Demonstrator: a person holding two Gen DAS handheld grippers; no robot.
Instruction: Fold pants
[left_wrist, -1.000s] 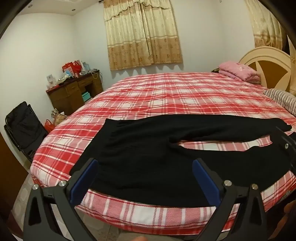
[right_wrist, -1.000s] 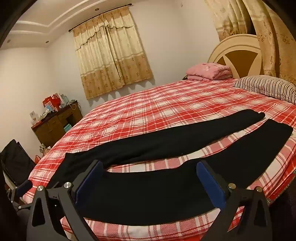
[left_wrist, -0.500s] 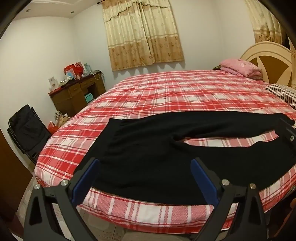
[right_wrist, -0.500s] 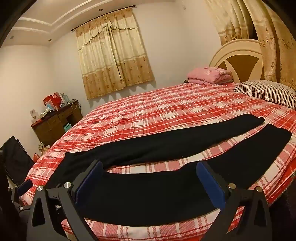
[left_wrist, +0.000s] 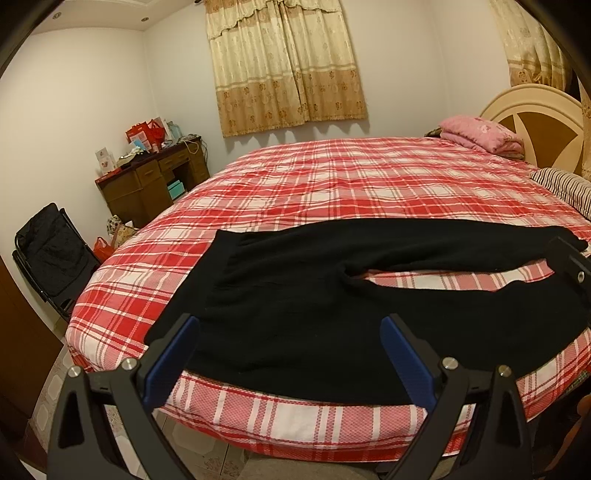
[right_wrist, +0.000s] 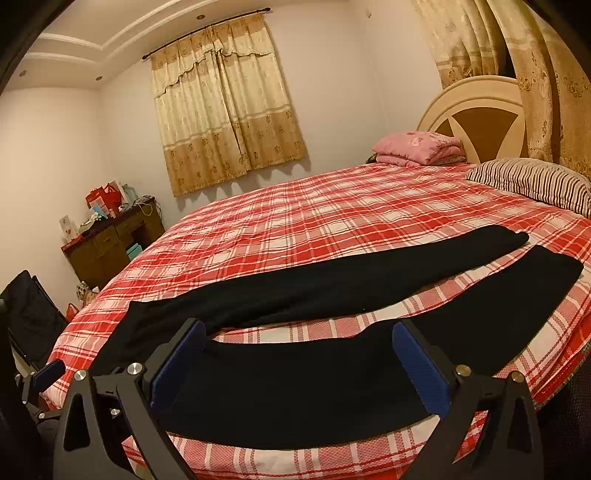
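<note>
Black pants (left_wrist: 295, 295) lie flat across the near edge of a red plaid bed (left_wrist: 351, 177), waistband to the left, both legs stretched to the right. In the right wrist view the two legs (right_wrist: 332, 280) run apart, with a strip of bedspread between them. My left gripper (left_wrist: 290, 338) hovers open over the hip area near the bed's edge, nothing between its blue pads. My right gripper (right_wrist: 299, 341) is open above the near leg's thigh. The left gripper's fingertip (right_wrist: 50, 371) shows at the far left of the right wrist view.
A pink folded blanket (right_wrist: 417, 147) and a striped pillow (right_wrist: 532, 181) lie by the headboard (right_wrist: 476, 114). A wooden desk (left_wrist: 151, 181) with clutter stands against the left wall, a black folding chair (left_wrist: 51, 247) beside it. Tiled floor (left_wrist: 55, 387) lies below the bed's edge.
Both grippers have pulled back and risen slightly from the bed, so the pants appear a little farther away. Jaws stay open; the pants have not moved.
</note>
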